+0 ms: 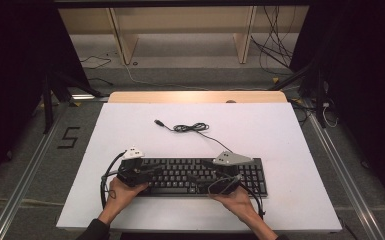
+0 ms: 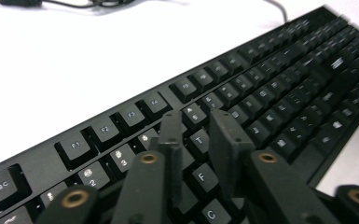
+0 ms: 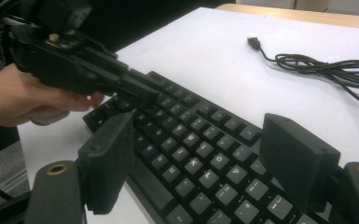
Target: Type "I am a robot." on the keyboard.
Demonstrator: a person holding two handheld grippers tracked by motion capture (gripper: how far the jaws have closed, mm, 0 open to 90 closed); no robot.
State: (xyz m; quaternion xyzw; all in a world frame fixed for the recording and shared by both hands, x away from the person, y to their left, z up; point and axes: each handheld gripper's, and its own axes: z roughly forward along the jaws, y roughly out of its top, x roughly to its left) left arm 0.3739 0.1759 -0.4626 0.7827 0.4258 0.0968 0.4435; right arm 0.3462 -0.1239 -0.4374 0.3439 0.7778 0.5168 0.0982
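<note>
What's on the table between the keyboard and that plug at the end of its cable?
Between the keyboard and the plug lies bare white table, apart from the loosely coiled cable; the high view shows it.

A black plastic keyboard [image 1: 200, 176] with matt keys lies on a smooth white matt table cover [image 1: 260, 135]. Its cable [image 1: 192, 128] looks rubbery, and the table edge [image 1: 197, 97] beyond is pale wood.

In the left gripper view the keyboard [image 2: 270, 88] blurs toward its far end, its key legends unreadable there, and the fingers [image 2: 226, 140] cover several keys. In the right gripper view the cable [image 3: 326, 65] runs off the right edge.
</note>
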